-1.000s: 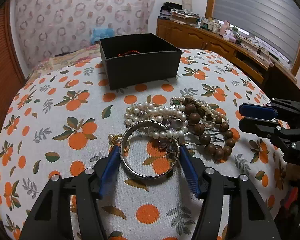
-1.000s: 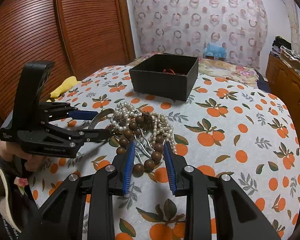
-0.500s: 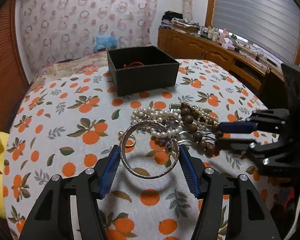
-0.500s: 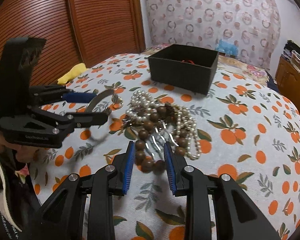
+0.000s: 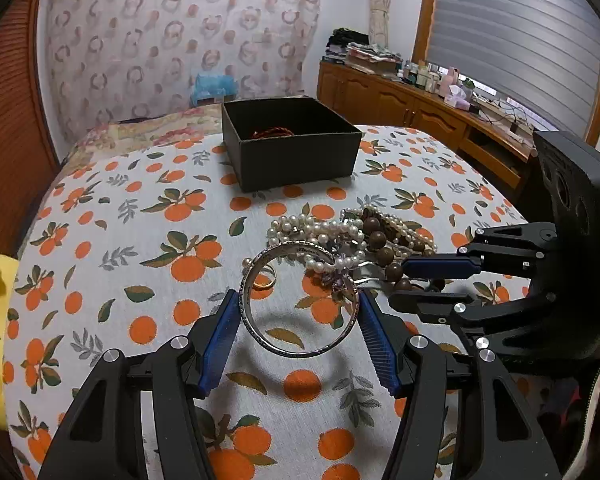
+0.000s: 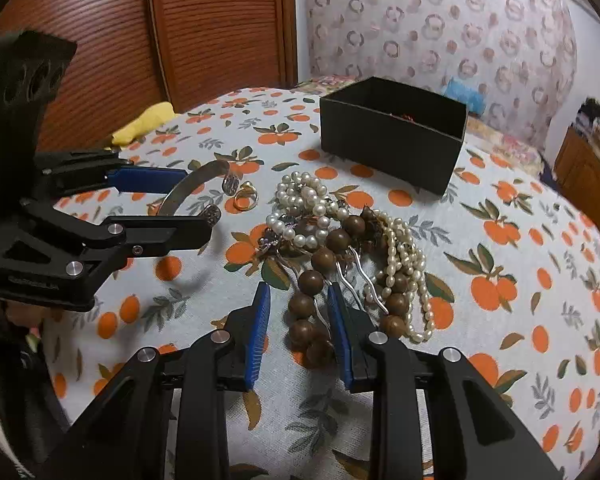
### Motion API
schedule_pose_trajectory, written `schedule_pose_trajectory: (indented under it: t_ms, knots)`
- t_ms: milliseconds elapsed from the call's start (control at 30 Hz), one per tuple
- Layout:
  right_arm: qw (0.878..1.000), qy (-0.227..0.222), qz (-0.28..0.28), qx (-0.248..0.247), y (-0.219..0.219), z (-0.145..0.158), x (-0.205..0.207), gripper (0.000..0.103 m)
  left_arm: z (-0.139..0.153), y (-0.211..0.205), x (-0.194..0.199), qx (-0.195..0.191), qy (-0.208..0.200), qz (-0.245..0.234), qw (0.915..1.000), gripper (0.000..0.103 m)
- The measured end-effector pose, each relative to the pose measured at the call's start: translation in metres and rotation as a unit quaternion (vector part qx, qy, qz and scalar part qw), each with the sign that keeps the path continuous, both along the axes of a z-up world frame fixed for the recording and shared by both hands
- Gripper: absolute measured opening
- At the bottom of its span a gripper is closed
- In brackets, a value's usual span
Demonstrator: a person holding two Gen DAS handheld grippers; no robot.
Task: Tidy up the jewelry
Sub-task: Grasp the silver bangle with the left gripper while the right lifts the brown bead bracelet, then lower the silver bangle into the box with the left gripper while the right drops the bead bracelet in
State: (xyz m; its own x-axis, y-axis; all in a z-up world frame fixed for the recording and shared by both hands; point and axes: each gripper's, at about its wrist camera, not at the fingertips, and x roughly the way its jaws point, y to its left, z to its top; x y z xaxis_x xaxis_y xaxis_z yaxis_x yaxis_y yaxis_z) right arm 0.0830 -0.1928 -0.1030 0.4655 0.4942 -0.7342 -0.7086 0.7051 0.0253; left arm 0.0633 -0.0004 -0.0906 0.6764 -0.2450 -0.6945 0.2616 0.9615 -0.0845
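While lettering on it stays illegible, silver bangle (image 5: 300, 304) clamped in left gripper (image 5: 300, 320); right gripper (image 6: 300, 316) open.

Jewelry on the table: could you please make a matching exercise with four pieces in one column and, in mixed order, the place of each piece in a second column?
1. silver bangle
2. wooden beads
3. red cord bracelet
4. gold ring

A. inside the black box
B. clamped in the left tool, lifted off the cloth
C. on the cloth, between the sides of the open right tool
D. on the cloth near the pearls, untouched

Pairs: 1-B, 2-C, 3-A, 4-D
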Motion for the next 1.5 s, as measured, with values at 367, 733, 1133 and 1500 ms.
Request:
schedule_pose_trajectory:
  t_ms: [367,733,1133,1500]
  knots:
    - [1.0,-0.009,0.003,-0.002,-0.011,0.009,0.0,0.015,0.0,0.001,-0.002,-0.002,-0.003,0.002,1.0,0.057]
    - [0.997,-0.054,-0.006,0.048,-0.037,0.07,0.003,0.015,0.012,-0.001,-0.004,-0.004,-0.014,0.0,0.9999,0.057]
    - [0.994,-0.085,-0.009,0.065,-0.045,0.105,0.013,0.015,0.018,-0.002,0.003,-0.007,-0.021,-0.001,0.9997,0.057]
    - [0.992,-0.104,-0.012,0.077,-0.049,0.13,0.018,0.015,0.017,-0.001,0.003,-0.009,-0.023,0.0,0.9997,0.057]
